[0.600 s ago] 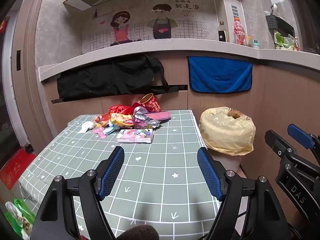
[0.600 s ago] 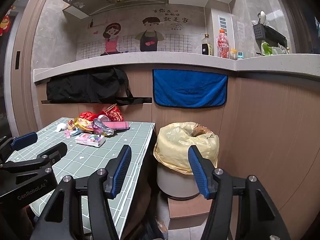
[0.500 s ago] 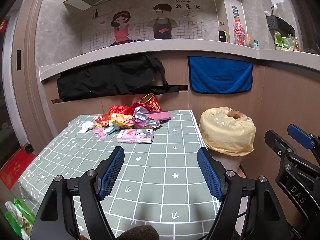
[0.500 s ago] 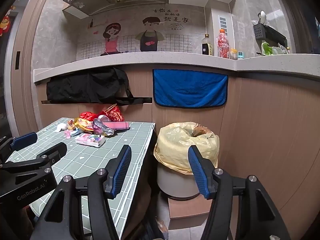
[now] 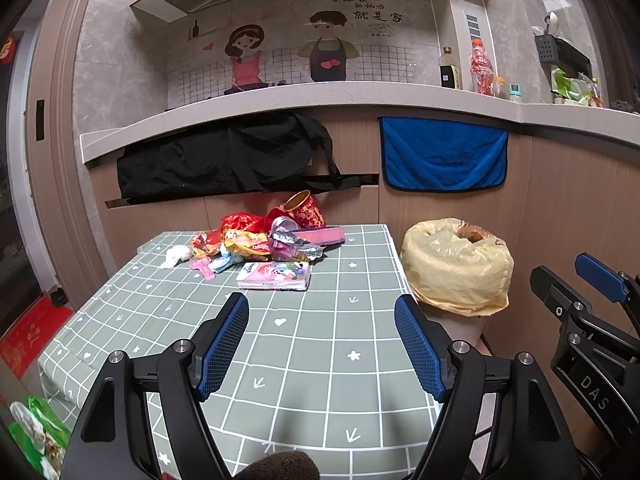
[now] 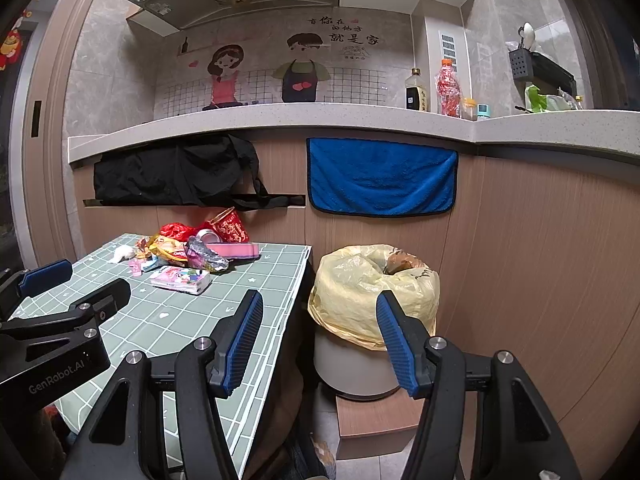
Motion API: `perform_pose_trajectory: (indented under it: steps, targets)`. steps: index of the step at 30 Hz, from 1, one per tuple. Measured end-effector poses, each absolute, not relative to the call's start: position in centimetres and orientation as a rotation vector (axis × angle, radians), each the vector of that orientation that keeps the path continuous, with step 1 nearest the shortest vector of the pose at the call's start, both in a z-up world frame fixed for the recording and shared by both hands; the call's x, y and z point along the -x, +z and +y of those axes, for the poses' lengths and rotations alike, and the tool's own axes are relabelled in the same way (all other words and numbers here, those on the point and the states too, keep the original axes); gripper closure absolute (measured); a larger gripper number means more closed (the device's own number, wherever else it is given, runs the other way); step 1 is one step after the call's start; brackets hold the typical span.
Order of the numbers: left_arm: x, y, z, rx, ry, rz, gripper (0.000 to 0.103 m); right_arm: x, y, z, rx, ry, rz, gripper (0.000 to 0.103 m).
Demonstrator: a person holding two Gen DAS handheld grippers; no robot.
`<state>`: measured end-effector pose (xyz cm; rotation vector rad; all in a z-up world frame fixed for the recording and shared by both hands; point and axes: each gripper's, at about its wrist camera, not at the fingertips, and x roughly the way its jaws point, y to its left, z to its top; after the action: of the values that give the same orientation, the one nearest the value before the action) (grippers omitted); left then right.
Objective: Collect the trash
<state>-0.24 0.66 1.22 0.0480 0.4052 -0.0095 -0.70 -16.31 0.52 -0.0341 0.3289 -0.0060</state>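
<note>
Table (image 5: 328, 360) with a green grid cloth, trash at its far edge.
A heap of wrappers (image 5: 256, 240) lies along the far edge, with a tipped red paper cup (image 5: 306, 210) behind it, a white crumpled wad (image 5: 176, 256) toward the far left corner, and a pink tissue pack (image 5: 274, 275) just in front.

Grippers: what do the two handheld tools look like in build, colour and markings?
Both are matte black linkages with silver pivot bolts and blue ribbed finger pads. The left gripper reads "GenRobot.AI" on its side; the right gripper shows "DAS". No cables or sleeves visible.
</note>
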Motion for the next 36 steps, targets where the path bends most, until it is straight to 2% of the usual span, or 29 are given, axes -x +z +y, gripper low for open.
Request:
perform_pose_trajectory:
  steps: [36]
  targets:
    - [0.11, 1.22, 0.66, -0.043, -0.008, 0.401, 0.028, 0.51, 0.26, -16.76, 0.035, -0.005, 0.336, 0.046]
